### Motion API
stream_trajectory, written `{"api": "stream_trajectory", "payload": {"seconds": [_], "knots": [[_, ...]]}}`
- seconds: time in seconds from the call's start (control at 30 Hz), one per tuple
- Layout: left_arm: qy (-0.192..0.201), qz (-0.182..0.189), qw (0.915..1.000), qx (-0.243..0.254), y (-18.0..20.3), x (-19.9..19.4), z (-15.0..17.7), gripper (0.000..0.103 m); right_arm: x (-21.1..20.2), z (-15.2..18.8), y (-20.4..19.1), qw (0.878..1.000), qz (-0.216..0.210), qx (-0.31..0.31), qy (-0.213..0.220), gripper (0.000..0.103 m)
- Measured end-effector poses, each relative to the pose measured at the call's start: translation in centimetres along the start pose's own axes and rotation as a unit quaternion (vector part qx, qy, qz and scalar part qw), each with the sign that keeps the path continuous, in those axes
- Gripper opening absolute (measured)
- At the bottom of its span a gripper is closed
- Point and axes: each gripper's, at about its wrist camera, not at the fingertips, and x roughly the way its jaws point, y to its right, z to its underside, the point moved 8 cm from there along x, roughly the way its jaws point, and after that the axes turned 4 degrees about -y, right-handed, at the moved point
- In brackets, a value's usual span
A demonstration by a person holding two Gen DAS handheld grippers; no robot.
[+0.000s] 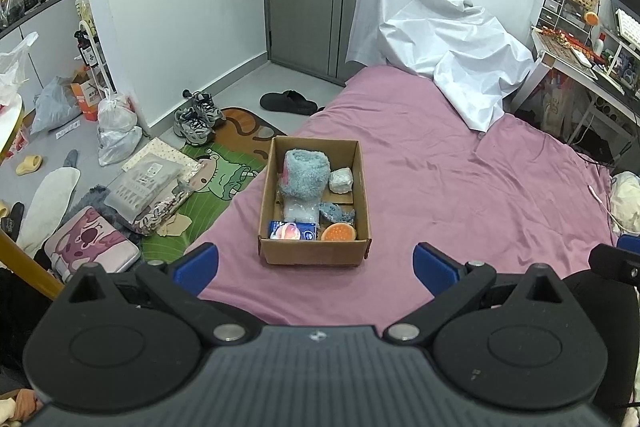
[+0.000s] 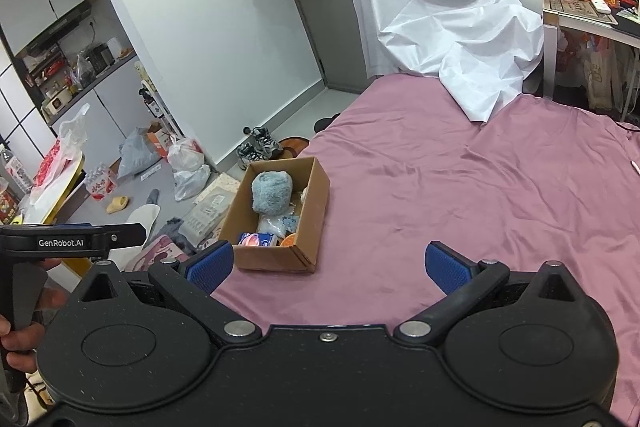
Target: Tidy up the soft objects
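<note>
**Student:** What does the left wrist view show?

**Tutor:** The left gripper (image 1: 316, 267) hovers above a mauve bedsheet (image 1: 460, 187), its blue-padded fingers (image 1: 198, 267) spread wide with nothing between them. Directly ahead of it, resting on the sheet near the bed's left edge, stands an open cardboard box (image 1: 314, 251).

**Student:** And the soft objects?

**Tutor:** All lie inside the box. A fluffy light-blue plush (image 1: 304, 173) fills the far left portion; a small whitish wrapped bundle (image 1: 340, 181) sits just beside it, against the right wall. Nearer the camera lie a clear crinkled bag (image 1: 300, 211) and a small grey-blue plush (image 1: 338, 214). Along the near wall rest a blue packet with a pink round motif (image 1: 292, 230) and an orange round item (image 1: 339, 233) — side by side, touching or nearly so.

**Student:** What of the right wrist view?

**Tutor:** The right gripper (image 2: 326, 267) is likewise held over the sheet, its blue fingers (image 2: 446, 269) fully apart and gripping nothing. The box appears ahead and to its left. At the far left edge, a hand (image 2: 18, 341) grasps the handle of the other device.

**Student:** And the surroundings?

**Tutor:** A crumpled white sheet (image 1: 432, 39) is draped at the far end of the bed. On the floor to the left lie a green cartoon mat (image 1: 224, 175), a pair of grey sneakers (image 1: 198, 117) and a black slipper (image 1: 288, 102) — all well apart from the box.
</note>
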Motion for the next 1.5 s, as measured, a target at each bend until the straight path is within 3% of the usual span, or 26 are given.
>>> {"api": "stream_trajectory", "payload": {"seconds": [1.5], "knots": [[-0.012,0.001,0.9998,0.015,0.0,2.1,0.3,0.103,1.7,0.1,0.1,1.0,-0.002,0.027,0.002,0.103]]}}
